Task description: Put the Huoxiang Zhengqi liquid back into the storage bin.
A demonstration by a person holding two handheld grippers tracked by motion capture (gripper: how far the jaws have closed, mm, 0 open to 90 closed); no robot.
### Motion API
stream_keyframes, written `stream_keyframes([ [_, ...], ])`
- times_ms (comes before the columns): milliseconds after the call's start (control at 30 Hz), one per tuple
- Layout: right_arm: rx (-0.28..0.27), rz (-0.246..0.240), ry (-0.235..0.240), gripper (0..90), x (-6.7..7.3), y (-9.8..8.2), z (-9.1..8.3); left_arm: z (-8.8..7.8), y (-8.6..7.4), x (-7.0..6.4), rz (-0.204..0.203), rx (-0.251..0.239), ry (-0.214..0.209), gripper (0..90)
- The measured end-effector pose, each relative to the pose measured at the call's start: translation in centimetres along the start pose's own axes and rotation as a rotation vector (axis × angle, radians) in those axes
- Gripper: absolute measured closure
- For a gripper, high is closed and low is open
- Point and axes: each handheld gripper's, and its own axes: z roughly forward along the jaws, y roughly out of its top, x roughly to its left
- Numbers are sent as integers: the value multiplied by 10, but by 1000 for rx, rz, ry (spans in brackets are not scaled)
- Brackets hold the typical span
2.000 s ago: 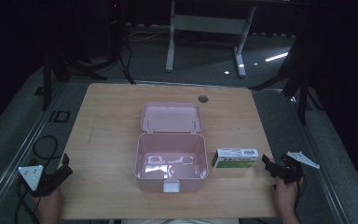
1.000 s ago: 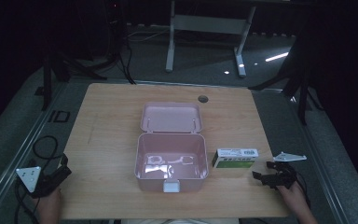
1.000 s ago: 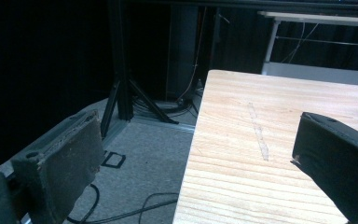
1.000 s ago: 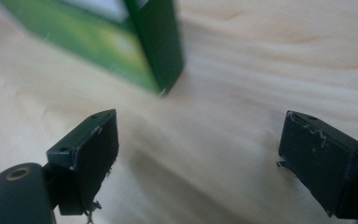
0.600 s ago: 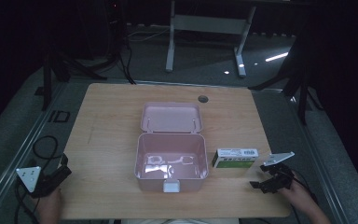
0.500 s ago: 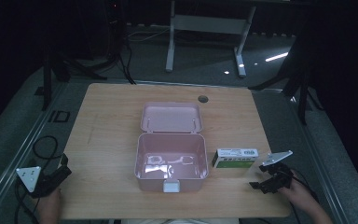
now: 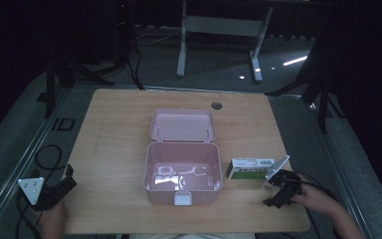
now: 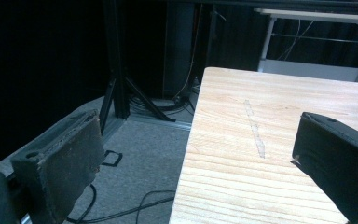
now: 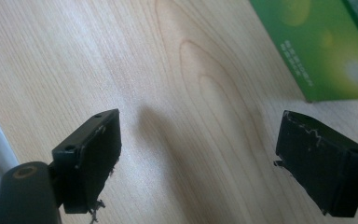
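Note:
An open pink box point(image 7: 183, 174) stands mid-table, its lid point(image 7: 183, 124) folded back flat. Pale shapes lie on its floor, too dim to name. A green and white carton point(image 7: 248, 169) lies flat just right of the box. My right gripper point(image 7: 278, 191) hovers low over the table in front of the carton's right end, open; in the right gripper view the wide-apart gripper point(image 9: 200, 158) holds nothing and the carton point(image 9: 326, 51) lies beyond its right jaw. My left gripper point(image 7: 54, 189) is off the table's front left corner, and in its own view it point(image 8: 196, 158) is open and straddles the table edge.
The wooden table point(image 7: 119, 129) has a cable hole point(image 7: 217, 105) at the back. Cables point(image 7: 45, 154) loop on the grey floor at left. A white desk frame point(image 7: 219, 30) stands behind the table. A dark stand point(image 8: 121, 93) rises beyond the left table edge point(image 8: 191, 140).
My right gripper has come in from the table's right edge and now sits lower, close to the carton's right end. The left gripper, box and carton have stayed put.

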Motion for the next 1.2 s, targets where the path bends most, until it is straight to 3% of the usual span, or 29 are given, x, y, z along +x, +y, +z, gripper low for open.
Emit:
stream_keyframes([
  [200, 107, -79, 8, 126, 5, 14, 1, 0, 0, 0, 0, 2, -5, 22],
  [300, 149, -141, -13, 123, 10, 18, 1, 0, 0, 0, -1, 1, -6, 21],
  [433, 205, -154, 3, 130, 10, 27, 0, 0, 0, 0, 1, 4, -10, 22],
  [567, 254, -156, -10, 134, 10, 33, 0, 0, 0, 0, 1, 4, -12, 22],
  [633, 288, -179, -3, 135, 13, 35, 0, 0, 0, 0, 2, 4, -14, 21],
  [900, 274, -198, 13, 130, 22, 32, -7, 0, 0, 0, 3, 4, -15, 21],
  [967, 279, -236, 4, 137, 26, 32, -8, 0, 0, 0, 4, 5, -15, 21],
  [1200, 298, -302, 43, 147, 38, 44, -15, 1, 0, -1, 6, 7, -16, 21],
])
